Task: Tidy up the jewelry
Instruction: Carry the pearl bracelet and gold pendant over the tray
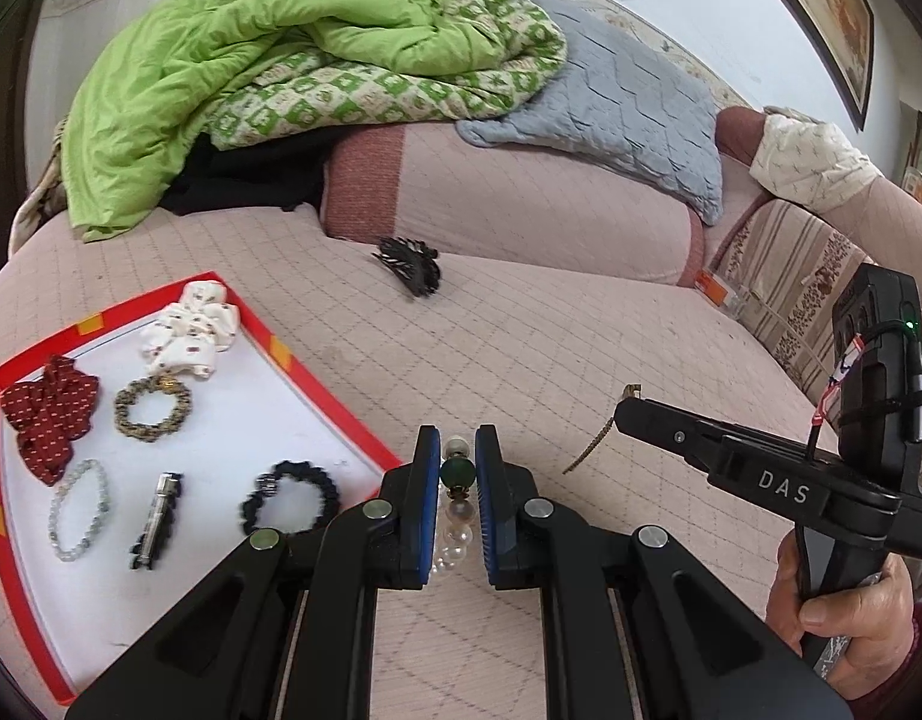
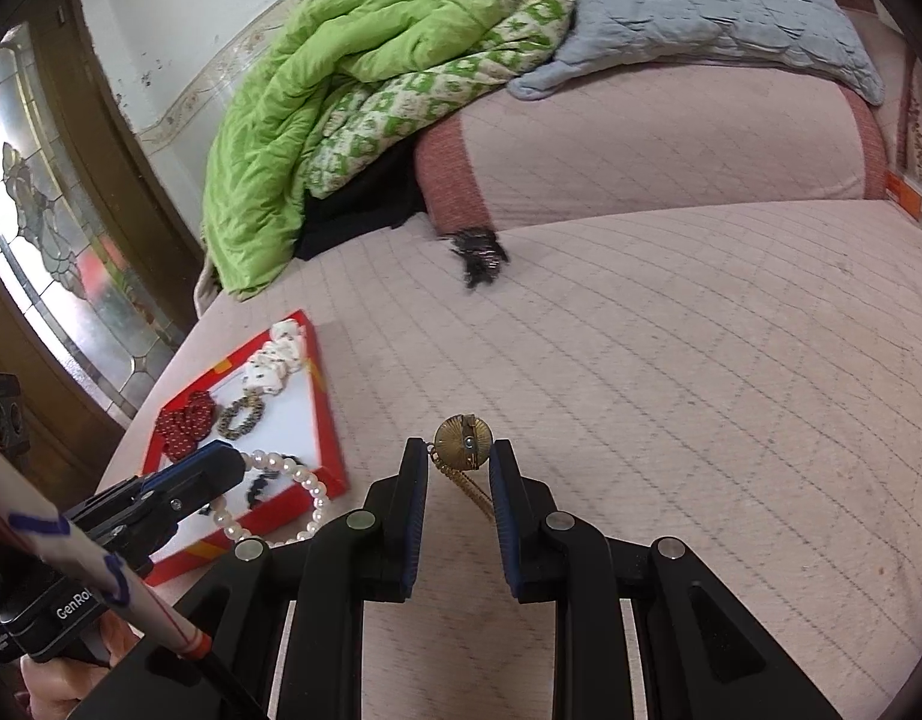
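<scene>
Left hand-held gripper [image 1: 459, 468]: closed on pearl bracelet [image 1: 457, 501], strand running along the fingers.
Right hand-held gripper [image 2: 459, 468]: narrowed around gold brooch [image 2: 463, 435]; grip uncertain.
Red tray [image 1: 317, 387]: ten o'clock of left, nearer arm.

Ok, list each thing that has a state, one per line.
left gripper: shut on the pearl bracelet
pearl bracelet: lifted, hanging over the tray's edge
right gripper: shut on the gold pendant
gold pendant: held, chain trailing down
red tray: open, holding scrunchies and bracelets
black hair claw: lying loose on the sofa
</scene>
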A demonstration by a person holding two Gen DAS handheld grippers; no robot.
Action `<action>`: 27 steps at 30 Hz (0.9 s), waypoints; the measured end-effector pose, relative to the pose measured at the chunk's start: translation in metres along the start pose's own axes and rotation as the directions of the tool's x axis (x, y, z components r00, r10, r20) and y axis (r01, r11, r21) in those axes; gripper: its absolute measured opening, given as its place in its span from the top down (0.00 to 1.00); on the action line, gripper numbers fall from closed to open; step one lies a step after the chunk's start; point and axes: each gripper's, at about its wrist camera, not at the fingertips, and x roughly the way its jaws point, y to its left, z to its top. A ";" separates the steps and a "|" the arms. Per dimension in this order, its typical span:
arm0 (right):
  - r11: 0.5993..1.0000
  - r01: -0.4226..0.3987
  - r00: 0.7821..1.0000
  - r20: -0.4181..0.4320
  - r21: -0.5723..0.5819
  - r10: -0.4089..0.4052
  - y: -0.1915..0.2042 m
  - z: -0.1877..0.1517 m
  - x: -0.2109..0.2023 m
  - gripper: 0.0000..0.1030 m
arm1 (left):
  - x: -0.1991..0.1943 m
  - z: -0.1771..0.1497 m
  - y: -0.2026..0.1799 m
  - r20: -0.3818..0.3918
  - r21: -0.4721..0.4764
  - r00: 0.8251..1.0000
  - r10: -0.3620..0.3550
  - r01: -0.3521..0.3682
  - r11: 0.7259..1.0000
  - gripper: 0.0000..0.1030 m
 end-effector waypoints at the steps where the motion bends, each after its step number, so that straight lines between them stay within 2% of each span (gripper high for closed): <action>1: 1.000 -0.008 1.000 -0.001 -0.002 0.008 0.004 0.000 0.001 0.78 | -0.003 0.000 0.004 0.006 -0.007 1.000 0.004 -0.004 1.000 0.89; 17: 0.993 -0.105 0.995 -0.006 -0.048 0.104 0.068 0.000 0.014 0.78 | -0.042 -0.001 0.076 0.048 -0.107 0.995 0.089 -0.083 0.991 0.89; 27: 0.979 -0.174 0.984 -0.068 -0.110 0.167 0.125 -0.017 0.039 0.78 | -0.054 -0.014 0.122 0.010 -0.169 0.989 0.145 -0.141 0.975 0.89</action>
